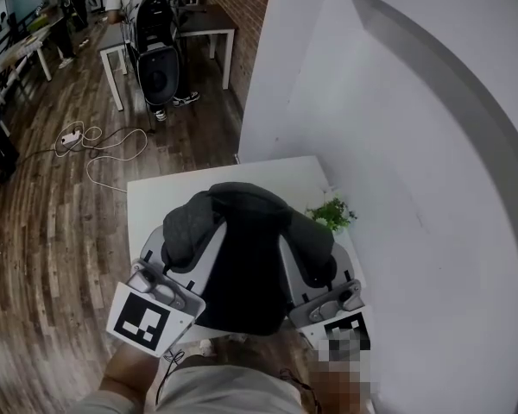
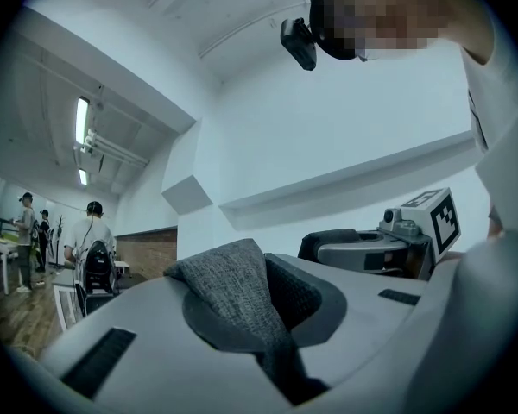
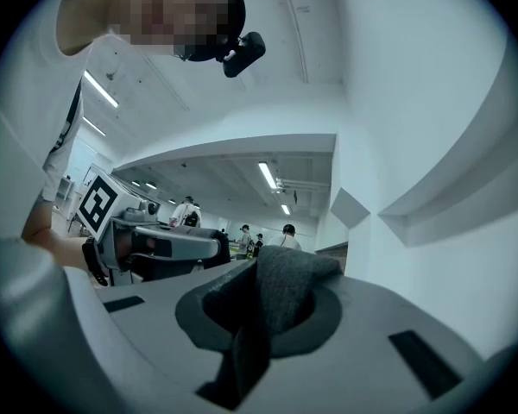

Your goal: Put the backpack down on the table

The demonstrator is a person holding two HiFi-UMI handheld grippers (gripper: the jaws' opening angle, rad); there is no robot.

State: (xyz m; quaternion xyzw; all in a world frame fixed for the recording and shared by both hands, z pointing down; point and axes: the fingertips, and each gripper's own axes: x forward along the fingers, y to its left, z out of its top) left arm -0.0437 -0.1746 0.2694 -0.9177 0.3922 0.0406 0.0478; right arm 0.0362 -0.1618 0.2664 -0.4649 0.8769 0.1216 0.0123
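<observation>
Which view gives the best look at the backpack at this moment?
The head view: it shows most of the dark backpack from above, over the white table. The left gripper view shows only a grey fold of it pinched by the left gripper; the right gripper view shows the same in the right gripper.

No words, numbers or brand names can be read anywhere. The only signs are black and white square patterns made of blocky shapes, not letters. One is on the left cube (image 1: 149, 319), which is part of the left tool (image 1: 183, 253). The other is on the right cube (image 1: 347, 329), which is part of the right tool (image 1: 315, 270).
</observation>
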